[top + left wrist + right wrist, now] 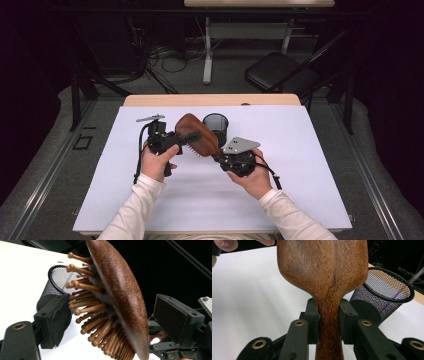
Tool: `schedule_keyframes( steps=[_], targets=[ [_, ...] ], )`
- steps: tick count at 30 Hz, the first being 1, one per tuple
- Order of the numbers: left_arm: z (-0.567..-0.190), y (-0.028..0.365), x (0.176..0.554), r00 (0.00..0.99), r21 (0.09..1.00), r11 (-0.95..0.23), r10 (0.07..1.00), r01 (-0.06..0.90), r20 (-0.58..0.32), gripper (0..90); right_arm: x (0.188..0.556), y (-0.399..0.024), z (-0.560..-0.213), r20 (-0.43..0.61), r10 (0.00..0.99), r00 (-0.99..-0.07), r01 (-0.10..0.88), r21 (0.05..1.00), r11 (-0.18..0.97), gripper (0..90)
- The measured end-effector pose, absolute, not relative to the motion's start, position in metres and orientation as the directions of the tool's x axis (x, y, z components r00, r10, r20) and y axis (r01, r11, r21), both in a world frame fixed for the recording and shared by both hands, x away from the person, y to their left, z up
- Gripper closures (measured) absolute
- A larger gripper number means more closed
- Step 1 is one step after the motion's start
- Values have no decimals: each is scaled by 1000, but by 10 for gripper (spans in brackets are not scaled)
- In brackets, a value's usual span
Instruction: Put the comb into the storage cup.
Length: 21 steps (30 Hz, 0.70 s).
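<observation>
High view: brush held above the table at centre, cup just behind at its 1 o'clock. Right gripper clamps the handle; left gripper is at the brush head. Left gripper view: jaws apart, straddling the head, pads not pressing; cup at 10 o'clock. Right gripper view: jaws closed on the handle; cup at 2 o'clock. Likely a handover or steadying step; next, left closes on the head, or brush goes into the cup.
</observation>
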<state>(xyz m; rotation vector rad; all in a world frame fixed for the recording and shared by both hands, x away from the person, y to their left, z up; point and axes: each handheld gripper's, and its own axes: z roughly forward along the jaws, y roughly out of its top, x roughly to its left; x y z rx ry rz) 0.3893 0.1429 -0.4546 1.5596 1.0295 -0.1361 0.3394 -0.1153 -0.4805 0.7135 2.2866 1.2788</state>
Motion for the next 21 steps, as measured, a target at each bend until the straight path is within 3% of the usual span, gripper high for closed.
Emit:
schedule_keyframes(
  steps=[13,19,21],
  targets=[
    [-455,142,389,597,731,99,509,675,-620,167,338,-113,-483,-121,608,-785,219,863,455,729],
    [-455,142,388,584,736,101,540,669,-605,234,338,-112,-484,-134,609,-782,210,863,459,729],
    [-456,143,387,581,741,103,554,663,-596,315,338,-112,-484,-135,611,-780,208,865,456,729]
  ],
)
